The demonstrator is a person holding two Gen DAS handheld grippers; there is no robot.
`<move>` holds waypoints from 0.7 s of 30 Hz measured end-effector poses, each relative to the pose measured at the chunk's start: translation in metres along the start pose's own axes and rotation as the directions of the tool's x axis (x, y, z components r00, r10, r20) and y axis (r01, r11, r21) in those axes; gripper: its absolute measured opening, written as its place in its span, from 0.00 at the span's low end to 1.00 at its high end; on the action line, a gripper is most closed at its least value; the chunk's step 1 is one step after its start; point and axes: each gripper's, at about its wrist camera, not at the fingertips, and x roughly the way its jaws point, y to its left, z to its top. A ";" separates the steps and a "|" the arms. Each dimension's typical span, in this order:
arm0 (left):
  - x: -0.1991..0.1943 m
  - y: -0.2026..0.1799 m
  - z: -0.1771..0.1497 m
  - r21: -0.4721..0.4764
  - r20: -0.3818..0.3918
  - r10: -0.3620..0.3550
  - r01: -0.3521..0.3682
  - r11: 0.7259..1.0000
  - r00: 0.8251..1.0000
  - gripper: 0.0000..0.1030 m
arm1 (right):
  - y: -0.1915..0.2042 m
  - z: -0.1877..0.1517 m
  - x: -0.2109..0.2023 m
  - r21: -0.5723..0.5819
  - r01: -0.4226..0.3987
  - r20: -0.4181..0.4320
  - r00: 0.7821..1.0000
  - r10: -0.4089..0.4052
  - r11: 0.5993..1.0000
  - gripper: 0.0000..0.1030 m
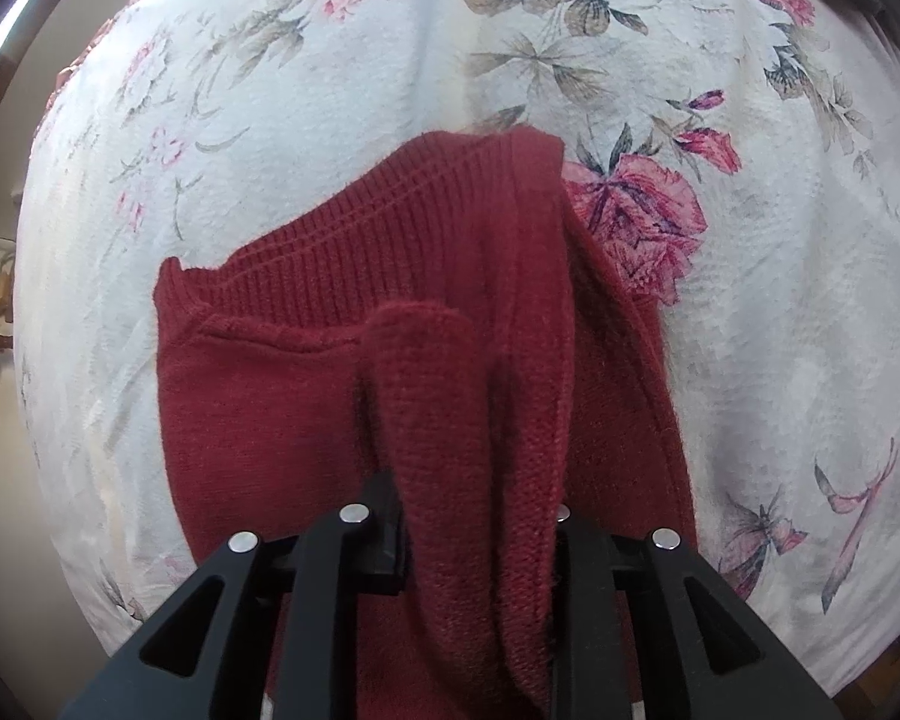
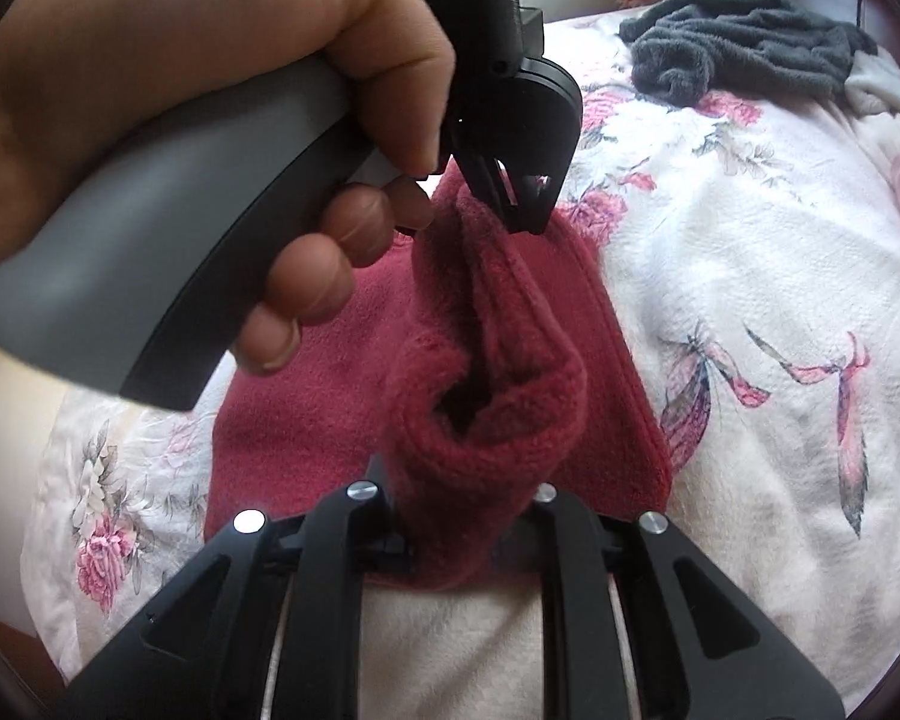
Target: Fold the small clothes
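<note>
Bed: covered by a white bedspread (image 1: 306,138) printed with pink roses and grey-green leaves; it fills both views.

Sweater: dark red knit sweater (image 1: 282,396), partly folded, lying on the bedspread; ribbed band at the far edge in the left wrist view; one bunched fold raised off the flat part.

Left claw: left claw (image 1: 480,540) clenched on a thick fold of the sweater, black fingers pressing either side of it at the bottom of its own view. From the right wrist view the same claw (image 2: 525,204) points down and pinches the far upper end of the raised fold.

Hand: a hand (image 2: 210,96) wraps the grey handle (image 2: 168,252) of the left claw, fingertips curled under it, upper left of the right wrist view.

Right claw: right claw (image 2: 468,516) clenched on the near end of the same raised fold, which forms a rolled tube of red knit between its fingers; the rest of the sweater (image 2: 306,396) lies flat beneath.

Far right of bed: a dark grey fuzzy garment (image 2: 744,42) in a heap, a white piece (image 2: 882,84) touching its right side, well apart from the sweater.
</note>
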 end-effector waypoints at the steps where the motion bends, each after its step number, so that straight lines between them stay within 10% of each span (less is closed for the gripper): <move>1: 0.001 0.000 -0.001 -0.006 0.001 -0.006 0.006 1.000 1.000 0.23 | -0.003 0.001 0.001 0.011 -0.015 -0.010 1.000 0.015 1.000 0.13; 9: -0.008 0.013 -0.006 -0.037 0.087 -0.131 0.135 0.990 0.988 0.39 | -0.054 0.004 0.015 0.226 -0.266 -0.074 0.954 0.289 0.937 0.14; 14: -0.017 0.032 -0.009 -0.012 0.191 -0.281 0.289 0.957 0.941 0.66 | -0.081 0.004 0.028 0.310 -0.364 -0.110 0.904 0.414 0.878 0.14; 21: -0.019 0.025 -0.007 -0.002 0.204 -0.278 0.285 0.959 0.939 0.67 | -0.092 -0.003 0.036 0.372 -0.416 -0.118 0.865 0.487 0.830 0.18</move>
